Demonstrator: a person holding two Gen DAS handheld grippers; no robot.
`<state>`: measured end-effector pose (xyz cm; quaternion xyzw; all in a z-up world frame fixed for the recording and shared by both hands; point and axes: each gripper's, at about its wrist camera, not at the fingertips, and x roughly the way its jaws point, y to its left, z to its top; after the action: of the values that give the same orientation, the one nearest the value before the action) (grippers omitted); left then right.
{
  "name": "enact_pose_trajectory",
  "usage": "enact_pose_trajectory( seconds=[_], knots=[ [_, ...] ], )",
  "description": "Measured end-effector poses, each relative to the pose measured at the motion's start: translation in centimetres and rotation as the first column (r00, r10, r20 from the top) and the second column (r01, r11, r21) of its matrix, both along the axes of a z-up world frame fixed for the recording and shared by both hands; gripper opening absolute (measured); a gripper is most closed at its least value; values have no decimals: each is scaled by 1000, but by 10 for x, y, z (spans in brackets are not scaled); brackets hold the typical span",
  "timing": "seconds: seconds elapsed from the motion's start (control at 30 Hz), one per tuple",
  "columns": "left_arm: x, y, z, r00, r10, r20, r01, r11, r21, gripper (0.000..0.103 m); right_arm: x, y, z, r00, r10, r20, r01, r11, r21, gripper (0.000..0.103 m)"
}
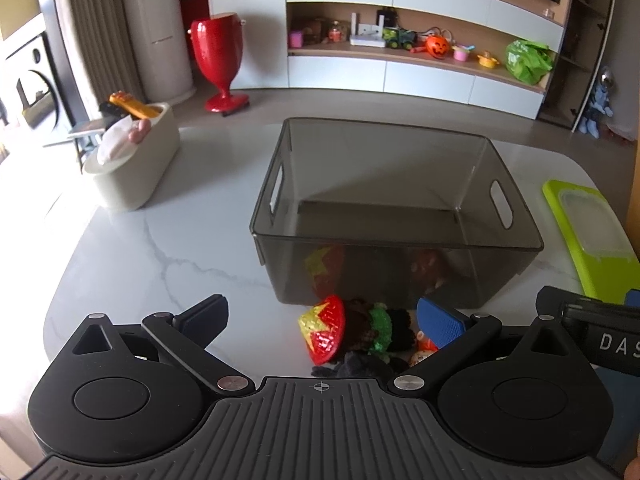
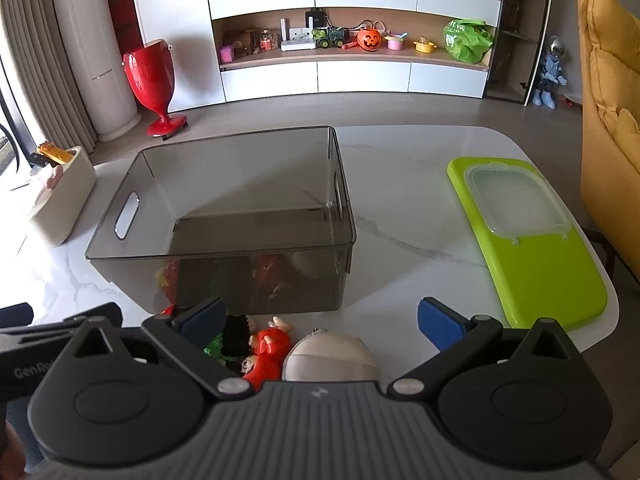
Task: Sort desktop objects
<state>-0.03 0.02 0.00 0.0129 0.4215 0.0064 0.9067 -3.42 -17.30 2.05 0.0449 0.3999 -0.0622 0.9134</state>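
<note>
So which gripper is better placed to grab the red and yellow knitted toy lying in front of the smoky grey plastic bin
Left. The red and yellow knitted toy lies between the open left gripper fingers, just short of the smoky grey plastic bin. The open right gripper faces the beige pouch instead.

Two fisheye views look forward from low over the near edge of a marble worktop [image 1: 168, 248], one from each gripper. The left view sits left of the right view. Both face a smoky plastic bin [image 1: 396, 216] close ahead and wall shelves [image 2: 352, 52] far behind.
</note>
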Motion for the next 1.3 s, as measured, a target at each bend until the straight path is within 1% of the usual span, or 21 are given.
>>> enact_pose_trajectory(
  seconds=[0.03,0.1,0.17,0.27,0.33,0.6,1.3],
  knots=[
    [-1,0,0,1000,1,1,-1,1000,-6,103,6,2,-2,1000,2,-26,-2,1000,-4,103],
    [-2,1,0,1000,3,2,-3,1000,-18,103,9,-2,-5,999,7,-35,-7,1000,11,103],
    [-3,1,0,1000,6,4,-5,1000,-30,103,9,0,-10,1000,8,-28,-8,1000,-1,103],
    [-5,2,-1,1000,9,6,-9,999,-47,103,8,3,-8,1000,6,-24,-6,1000,-21,103],
    [2,5,-3,1000,11,-12,-11,998,-55,103,7,4,-9,1000,6,-21,-7,1000,-26,103],
    [3,6,-2,1000,5,-10,-6,999,-49,103,4,3,-8,1000,11,3,-10,999,-40,103],
    [2,6,-6,1000,5,-18,-6,999,-43,103,8,1,-15,1000,11,-23,-12,1000,-21,103]
  ],
)
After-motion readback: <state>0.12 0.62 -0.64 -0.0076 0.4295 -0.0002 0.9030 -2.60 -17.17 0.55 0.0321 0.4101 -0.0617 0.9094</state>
